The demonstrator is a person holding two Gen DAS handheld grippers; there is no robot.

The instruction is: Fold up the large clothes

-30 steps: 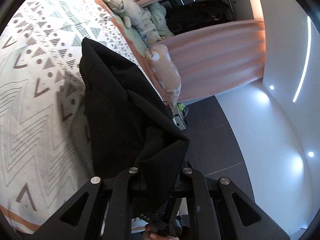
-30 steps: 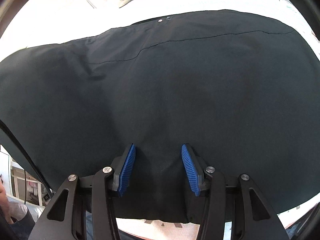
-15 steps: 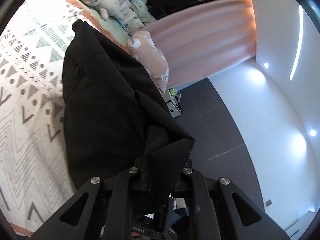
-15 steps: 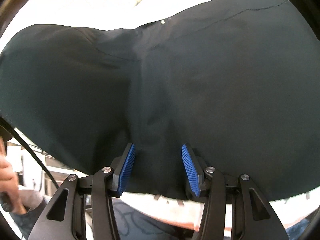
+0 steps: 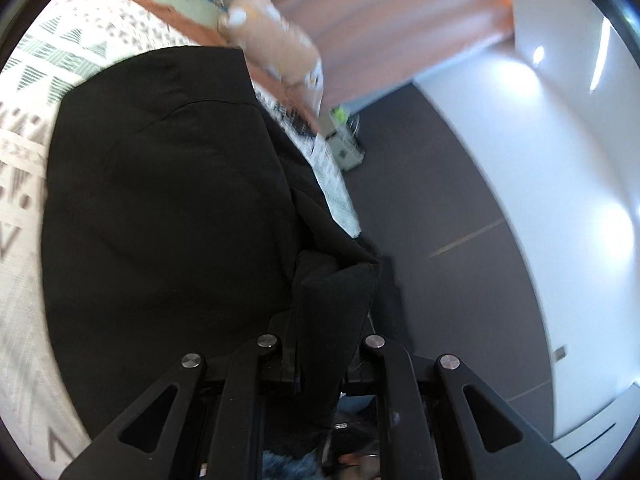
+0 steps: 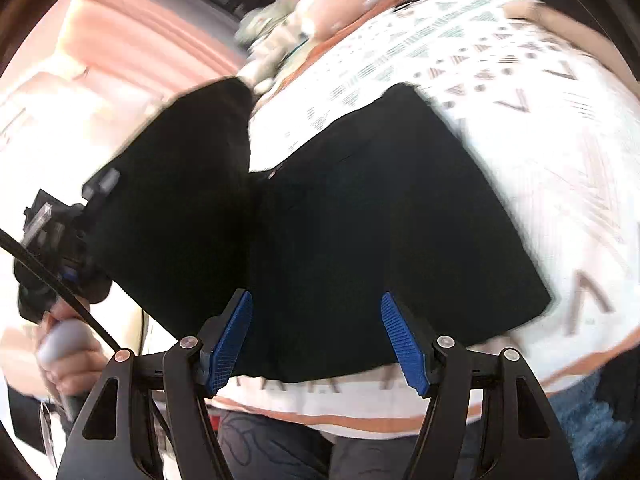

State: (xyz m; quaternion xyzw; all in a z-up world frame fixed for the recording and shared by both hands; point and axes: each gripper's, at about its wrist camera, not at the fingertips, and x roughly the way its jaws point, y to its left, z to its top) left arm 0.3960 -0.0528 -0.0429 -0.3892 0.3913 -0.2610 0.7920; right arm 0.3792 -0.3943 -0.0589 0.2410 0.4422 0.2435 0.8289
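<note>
Black garment (image 5: 168,208): bunched corner pinched in the left gripper (image 5: 320,360), lower centre of the left wrist view, jaws narrow and clamped on the cloth. Rest of it spread dark across the middle and left of that frame, over the patterned bedspread (image 5: 24,240). Right gripper (image 6: 316,340) at the bottom of its own view, jaws opening, blue pads (image 6: 230,340) apart from the cloth, hem just beyond them, nothing gripped. Garment there lying folded across the centre, one part raised toward the left edge. Hand (image 6: 68,352) at lower left on the other tool's handle. Pillow (image 5: 276,44) and pink curtain (image 5: 392,20) at the top, grey floor (image 5: 440,200) at right, all blurred.
</note>
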